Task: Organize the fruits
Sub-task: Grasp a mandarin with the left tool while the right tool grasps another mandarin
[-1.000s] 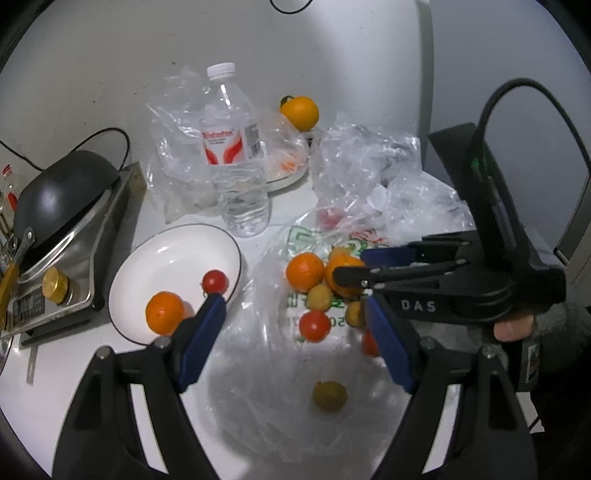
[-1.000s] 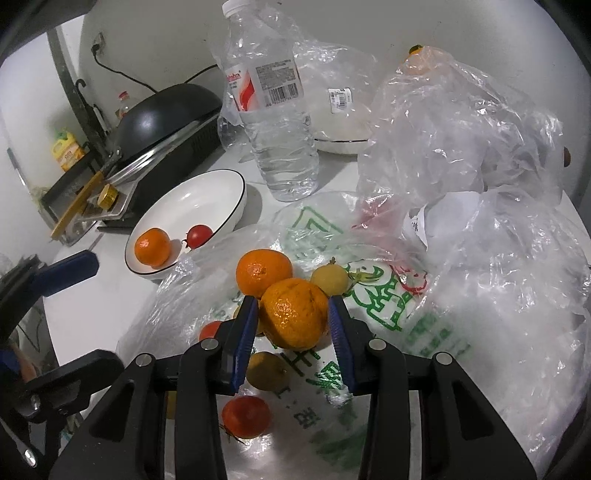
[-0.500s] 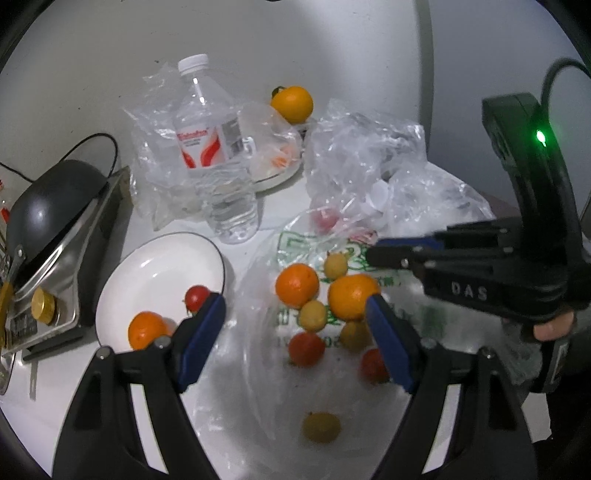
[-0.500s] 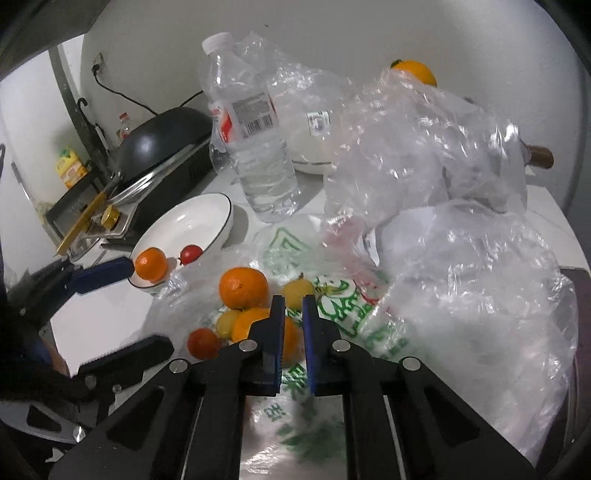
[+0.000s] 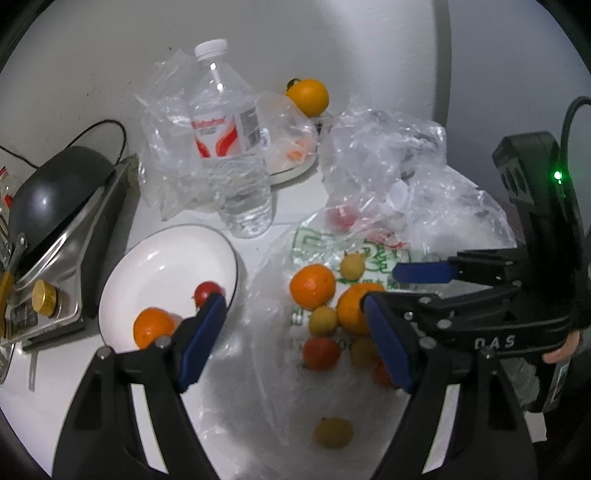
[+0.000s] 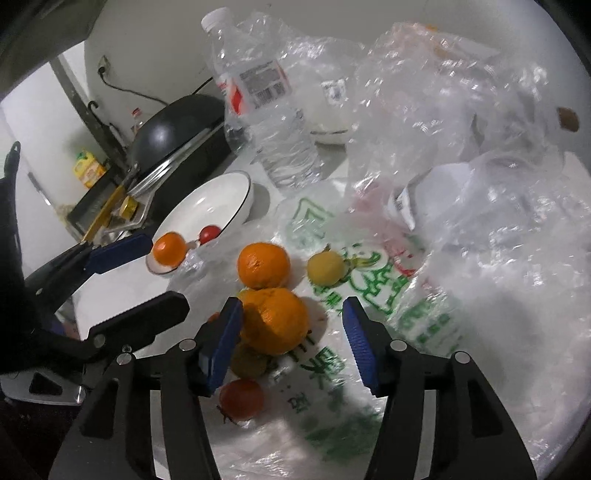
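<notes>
i'm hovering my right gripper [image 6: 291,334] low in the frame, jaws spread around an orange [image 6: 273,319] on the plastic bag [image 6: 369,295], gripping nothing. the left gripper [image 5: 295,339] is idling wide too. further up left, the white bowl [image 6: 236,184] is holding only one orange and a tomato [image 6: 209,233]; most fruit is waiting outside it.

A plain white wall [image 5: 332,33] stood behind the white table [image 5: 288,199]; the light was dim.
</notes>
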A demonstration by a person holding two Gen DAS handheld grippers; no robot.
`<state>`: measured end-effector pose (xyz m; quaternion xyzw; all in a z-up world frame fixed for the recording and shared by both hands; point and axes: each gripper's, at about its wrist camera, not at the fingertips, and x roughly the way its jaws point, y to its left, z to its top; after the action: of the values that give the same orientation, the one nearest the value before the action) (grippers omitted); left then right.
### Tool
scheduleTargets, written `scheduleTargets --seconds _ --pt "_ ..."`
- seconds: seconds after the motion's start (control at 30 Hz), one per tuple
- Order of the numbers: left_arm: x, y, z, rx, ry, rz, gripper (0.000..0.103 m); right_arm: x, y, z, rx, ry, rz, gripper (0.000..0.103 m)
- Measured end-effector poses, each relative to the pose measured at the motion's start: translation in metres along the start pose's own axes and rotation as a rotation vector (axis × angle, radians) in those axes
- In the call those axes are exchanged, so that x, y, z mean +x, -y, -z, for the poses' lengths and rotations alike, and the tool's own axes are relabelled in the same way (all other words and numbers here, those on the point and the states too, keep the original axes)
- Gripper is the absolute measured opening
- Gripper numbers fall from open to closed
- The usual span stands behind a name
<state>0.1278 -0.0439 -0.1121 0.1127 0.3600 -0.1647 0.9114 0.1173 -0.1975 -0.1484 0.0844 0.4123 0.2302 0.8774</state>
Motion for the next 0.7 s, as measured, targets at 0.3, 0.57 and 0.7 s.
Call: scheduleTargets --seconds 0.3,0.57,0.7 --pt "0.007 -0.013 0.001 -0.017 -0.025 -0.044 0.074 0.010 -0.016 0.003 -0.071 -0.042 0.009 0.048" --pt "0.025 0.012 -0.016 0.087 -0.015 -0.004 0.064 -0.017 -0.001 0.001 -0.036 0.036 0.071 0.047" --pt "0.045 0.023 -0.021 0.118 -0.049 0.032 0.056 -0.030 0.011 -0.001 -0.012 0.073 0.117 0.047"
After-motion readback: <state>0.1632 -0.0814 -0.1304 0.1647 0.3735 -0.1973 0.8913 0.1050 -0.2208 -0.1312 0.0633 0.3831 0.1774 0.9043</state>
